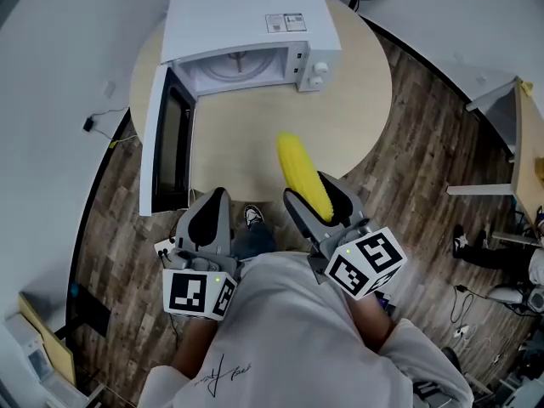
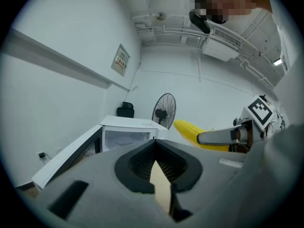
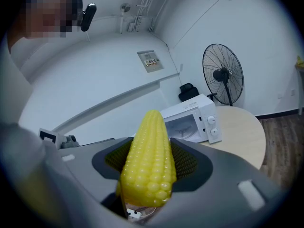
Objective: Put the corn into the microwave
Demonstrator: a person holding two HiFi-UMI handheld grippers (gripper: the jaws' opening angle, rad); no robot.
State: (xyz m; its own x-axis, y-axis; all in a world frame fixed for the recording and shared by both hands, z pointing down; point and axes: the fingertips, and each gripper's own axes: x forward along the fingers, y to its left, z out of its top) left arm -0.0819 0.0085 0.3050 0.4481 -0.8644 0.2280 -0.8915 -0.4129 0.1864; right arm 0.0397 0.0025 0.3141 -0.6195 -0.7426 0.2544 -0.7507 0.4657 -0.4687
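Note:
A yellow corn cob (image 1: 297,170) sticks forward from my right gripper (image 1: 320,201), whose jaws are shut on its thick end; in the right gripper view the corn (image 3: 148,156) fills the gap between the pads. The white microwave (image 1: 255,24) stands at the far side of the round table, its door (image 1: 166,138) swung wide open to the left and its cavity showing a glass turntable. The corn hangs over the table's near edge, well short of the microwave (image 3: 194,120). My left gripper (image 1: 211,209) is beside it on the left, shut with nothing in it (image 2: 154,151).
The round beige table (image 1: 357,109) stands on a dark wood floor. A standing fan (image 3: 222,75) is behind the table. Another table's corner (image 1: 518,134) sits at the right. The open door juts out past the table's left edge.

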